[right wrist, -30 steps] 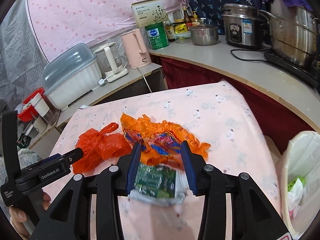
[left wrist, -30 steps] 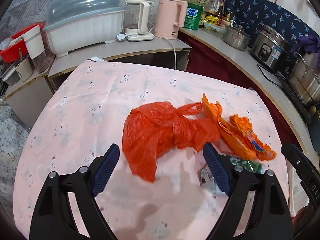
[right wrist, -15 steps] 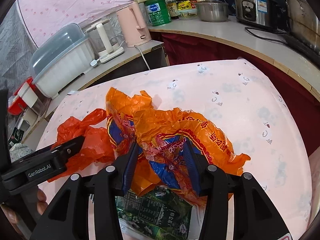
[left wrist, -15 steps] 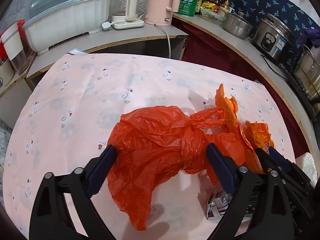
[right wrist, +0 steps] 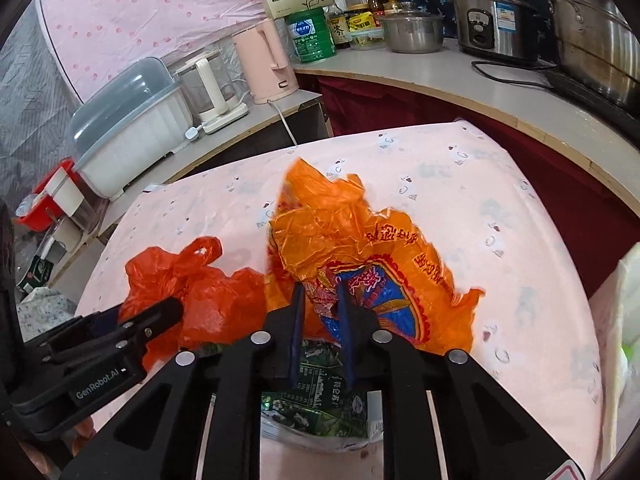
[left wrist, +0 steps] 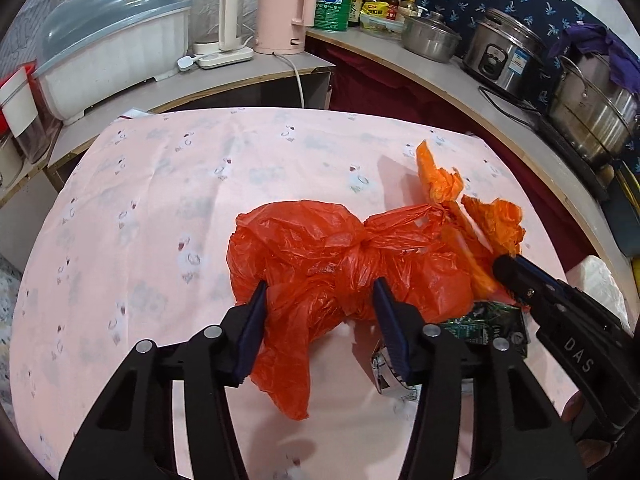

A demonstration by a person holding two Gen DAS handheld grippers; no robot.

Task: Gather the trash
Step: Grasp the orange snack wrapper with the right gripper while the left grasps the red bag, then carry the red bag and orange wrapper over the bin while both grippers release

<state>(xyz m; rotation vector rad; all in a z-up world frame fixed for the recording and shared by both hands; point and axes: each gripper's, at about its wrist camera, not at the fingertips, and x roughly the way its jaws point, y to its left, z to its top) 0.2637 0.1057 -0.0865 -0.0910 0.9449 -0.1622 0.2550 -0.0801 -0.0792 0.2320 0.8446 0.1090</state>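
A knotted red plastic bag (left wrist: 320, 256) lies on the pink tablecloth (left wrist: 160, 200). My left gripper (left wrist: 320, 312) has its jaws around the bag's near part, partly closed, touching it on both sides. The red bag also shows in the right wrist view (right wrist: 200, 280). My right gripper (right wrist: 320, 312) is shut on a crumpled orange printed wrapper (right wrist: 360, 240) and lifts its edge. A green foil wrapper (right wrist: 316, 400) lies under the right gripper, also seen in the left wrist view (left wrist: 488, 324). The orange wrapper (left wrist: 492, 224) sits right of the red bag.
A white-lined trash bin (right wrist: 616, 340) stands off the table's right edge. Beyond the table, a counter holds a dish box (left wrist: 112, 52), a glass kettle (left wrist: 216, 28), a pink kettle (left wrist: 284, 12), pots (left wrist: 592, 108) and a rice cooker (left wrist: 504, 56).
My left gripper moved forward over the red bag and its jaws narrowed around it. My right gripper moved onto the orange wrapper and closed on it, raising it.
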